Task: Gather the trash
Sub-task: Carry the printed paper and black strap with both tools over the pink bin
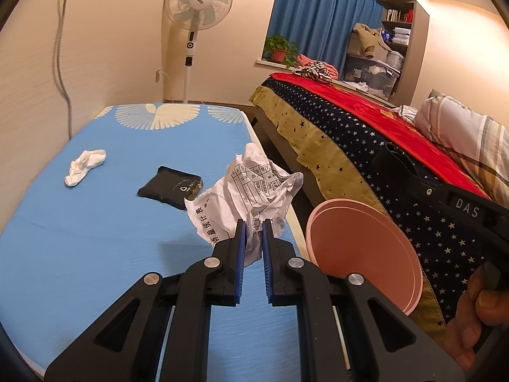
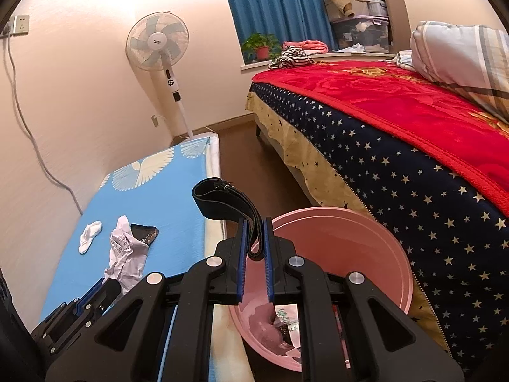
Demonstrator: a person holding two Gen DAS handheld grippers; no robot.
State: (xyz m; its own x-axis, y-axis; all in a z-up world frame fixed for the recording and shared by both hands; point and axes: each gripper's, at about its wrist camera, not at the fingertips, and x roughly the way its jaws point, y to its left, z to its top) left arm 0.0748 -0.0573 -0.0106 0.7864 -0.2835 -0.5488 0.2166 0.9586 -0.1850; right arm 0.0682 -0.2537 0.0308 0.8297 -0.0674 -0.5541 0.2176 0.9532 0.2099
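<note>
Blue mattress (image 1: 95, 222): crumpled paper (image 1: 251, 197) clamped, long axis upright

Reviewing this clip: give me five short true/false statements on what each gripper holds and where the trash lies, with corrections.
1. The left gripper is shut on the crumpled paper. True.
2. The right gripper holds a white sock. False: it pinches a black strap; the white sock lies loose on the blue mat.
3. The pink basin is empty. False: some scraps lie in its bottom.
4. A black packet lies on the blue mat. True.
5. The basin sits on the red blanket. False: it is down between the mat and the bed.
</note>
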